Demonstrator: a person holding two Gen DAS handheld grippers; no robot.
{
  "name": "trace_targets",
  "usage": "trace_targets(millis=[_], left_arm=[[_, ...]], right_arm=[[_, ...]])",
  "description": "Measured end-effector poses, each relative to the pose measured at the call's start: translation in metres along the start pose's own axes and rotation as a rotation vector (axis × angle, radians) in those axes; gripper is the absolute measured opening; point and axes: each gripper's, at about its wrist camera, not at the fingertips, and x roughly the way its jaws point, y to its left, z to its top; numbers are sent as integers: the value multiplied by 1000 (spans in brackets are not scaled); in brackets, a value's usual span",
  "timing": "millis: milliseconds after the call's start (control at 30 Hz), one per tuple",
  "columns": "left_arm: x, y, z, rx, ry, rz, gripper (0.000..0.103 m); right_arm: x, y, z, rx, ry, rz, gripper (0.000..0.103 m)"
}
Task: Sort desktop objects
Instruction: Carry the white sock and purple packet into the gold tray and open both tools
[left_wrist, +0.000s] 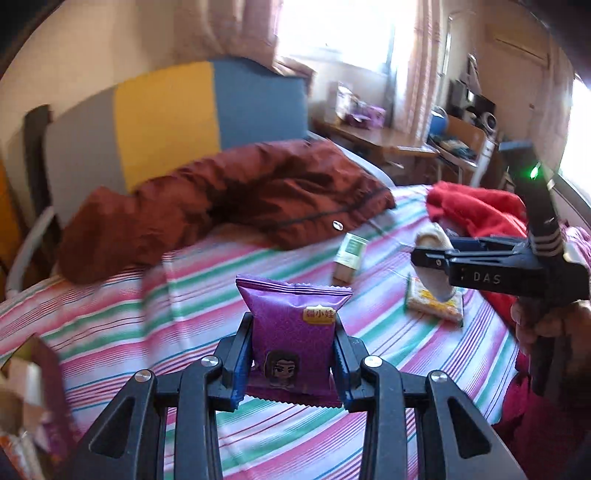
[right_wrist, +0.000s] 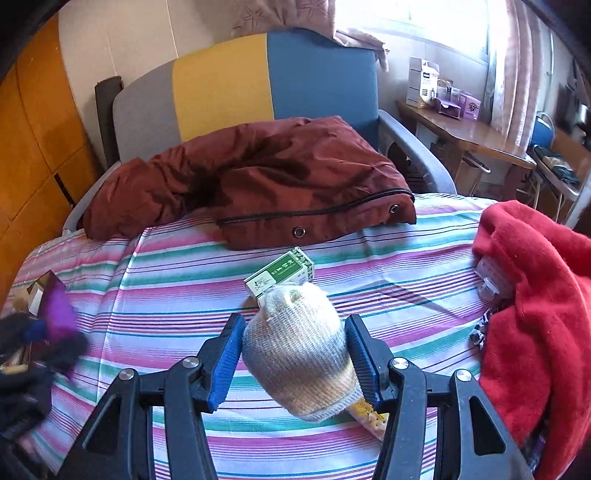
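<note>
Left wrist view
- Left claw (left_wrist: 293, 363): its two blue pads press on both sides of a purple snack packet (left_wrist: 295, 338); the packet stands upright between them, above the striped bed sheet (left_wrist: 207, 291).
- Right claw (left_wrist: 434, 258): seen from the side at the right, carried by a hand (left_wrist: 546, 325); it has hold of a knitted sock (left_wrist: 437, 258), above the sheet.
- Green box (left_wrist: 349, 260): lies on the sheet, near the brown jacket (left_wrist: 229, 199).
- Yellow packet (left_wrist: 436, 304): lies flat on the sheet, under the right claw.
- Red cloth (left_wrist: 476, 206): at the right side of the bed.

Right wrist view
- Right claw (right_wrist: 295, 360): partly open, the pads grip the knitted sock (right_wrist: 299, 350) on both sides.
- Green box (right_wrist: 280, 275): on the striped bed sheet (right_wrist: 177, 295), just behind the sock.
- Yellow packet (right_wrist: 371, 415): only a corner shows below the sock.
- Left claw: blurred at the left edge, its grip is not readable here; the purple snack packet (right_wrist: 57, 314) is seen there.
- Brown jacket (right_wrist: 258, 177): lies at the far end of the bed.
</note>
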Motion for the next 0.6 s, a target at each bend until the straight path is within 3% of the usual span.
trace_targets(millis=[300,600], left_arm=[[-53,55,-26,-97,-29,135,37],[-93,97,-55,-165,-48,215,37]], right_arm=[[7,14,-4,-28,32,25,57],[3,45,-8,-60,47,59,57]])
